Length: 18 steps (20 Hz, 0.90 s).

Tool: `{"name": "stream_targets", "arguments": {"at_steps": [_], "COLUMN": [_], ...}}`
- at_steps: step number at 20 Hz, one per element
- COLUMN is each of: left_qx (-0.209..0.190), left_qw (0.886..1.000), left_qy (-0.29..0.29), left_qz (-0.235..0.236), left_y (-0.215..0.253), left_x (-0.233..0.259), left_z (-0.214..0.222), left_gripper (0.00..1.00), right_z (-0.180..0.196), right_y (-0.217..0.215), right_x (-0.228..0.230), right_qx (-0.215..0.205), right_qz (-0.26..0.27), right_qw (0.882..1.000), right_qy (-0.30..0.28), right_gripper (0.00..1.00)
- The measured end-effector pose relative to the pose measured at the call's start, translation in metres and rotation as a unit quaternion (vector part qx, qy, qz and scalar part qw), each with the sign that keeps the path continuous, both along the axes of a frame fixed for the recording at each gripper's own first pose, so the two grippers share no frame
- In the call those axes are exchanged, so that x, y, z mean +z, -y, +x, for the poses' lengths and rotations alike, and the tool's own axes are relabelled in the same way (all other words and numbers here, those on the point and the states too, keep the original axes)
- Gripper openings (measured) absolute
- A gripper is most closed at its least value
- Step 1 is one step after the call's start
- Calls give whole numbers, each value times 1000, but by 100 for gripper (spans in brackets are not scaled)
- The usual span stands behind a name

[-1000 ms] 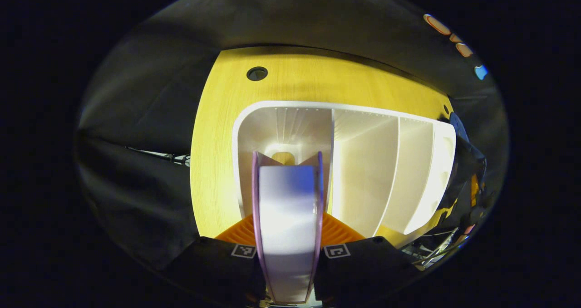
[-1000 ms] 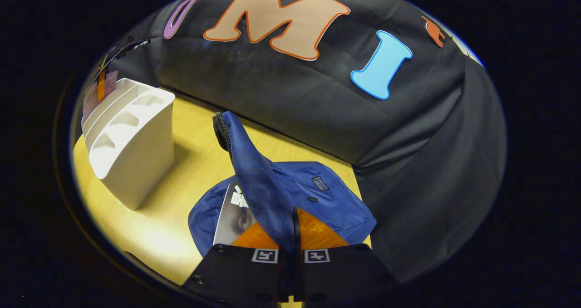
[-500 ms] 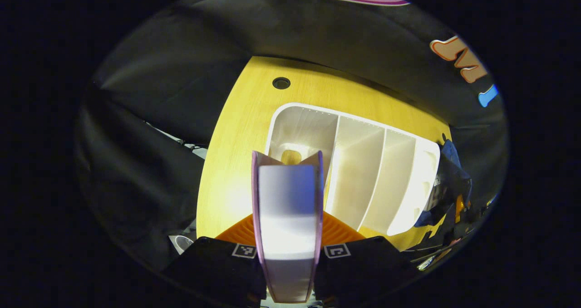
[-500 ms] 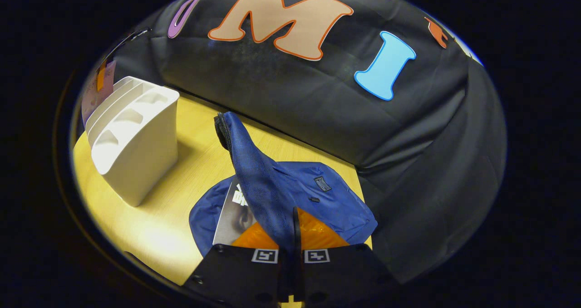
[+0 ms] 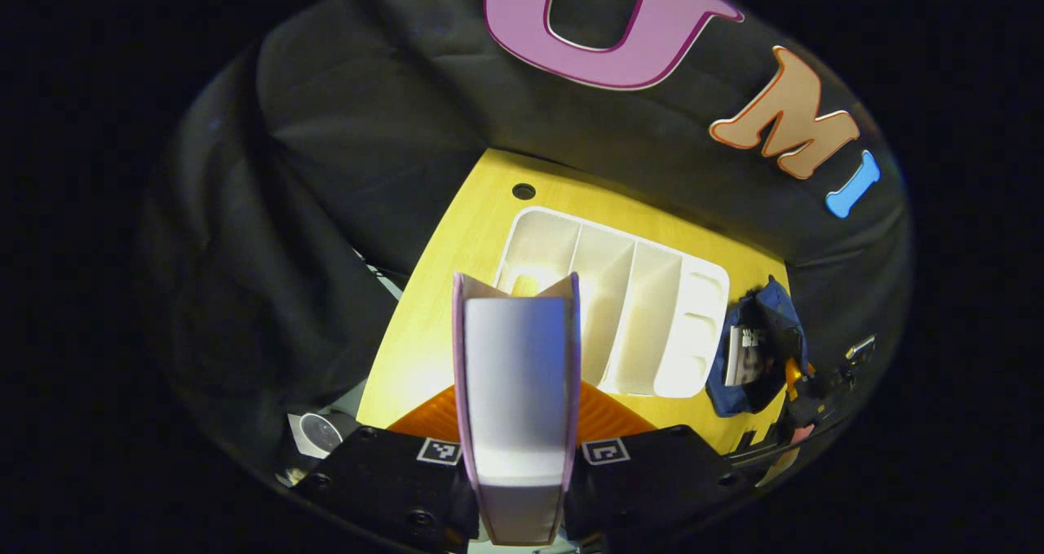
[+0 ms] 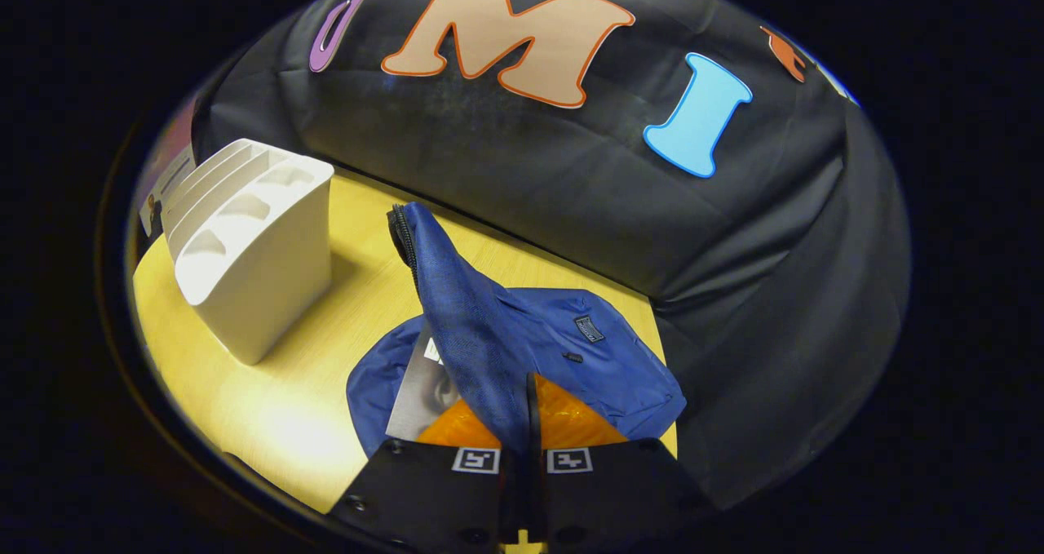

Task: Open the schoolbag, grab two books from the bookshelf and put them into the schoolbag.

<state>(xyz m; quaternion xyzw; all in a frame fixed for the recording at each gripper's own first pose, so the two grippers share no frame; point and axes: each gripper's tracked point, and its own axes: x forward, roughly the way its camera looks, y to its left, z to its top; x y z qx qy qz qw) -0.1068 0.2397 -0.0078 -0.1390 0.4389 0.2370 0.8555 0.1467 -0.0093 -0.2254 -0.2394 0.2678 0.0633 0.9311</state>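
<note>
- Between the left tongs, a book with a lilac cover and pale page edges is sitting clamped, both fingers pressing on its faces, raised above the counter.
- Beyond that book, the white bookshelf is standing on the yellow counter with its slots looking empty from above.
- Over at the right tongs, the fingers are pinching together on the blue flap of the schoolbag, holding it lifted so the mouth is gaping.
- Inside that opening, another book with a grey cover is lying partly tucked under the flap.
- Judging by this, the second book is being carried to the bag, and the task is nearing its end.
- Next, I think the left tongs are needing to swing toward the schoolbag, lying just beside the bookshelf, and tilt the book to slip it under the raised flap.
</note>
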Motion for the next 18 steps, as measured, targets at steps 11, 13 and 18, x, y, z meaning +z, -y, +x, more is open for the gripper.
{"name": "stream_targets", "arguments": {"at_steps": [11, 13, 18], "left_qx": [-76, -102, -144], "left_qw": [974, 965, 942], "left_qy": [148, 157, 177], "left_qz": [-154, -185, -248], "left_y": [191, 226, 290], "left_x": [13, -4, -43], "left_z": [28, 46, 92], "left_gripper": [37, 37, 37], "right_z": [-5, -5, -4], "right_y": [8, 10, 16], "right_x": [4, 6, 15], "right_qx": [2, -2, -17], "right_qz": [30, 35, 54], "right_qw": [1000, 999, 998], "right_qy": [3, 5, 12], "right_gripper": [7, 6, 6]}}
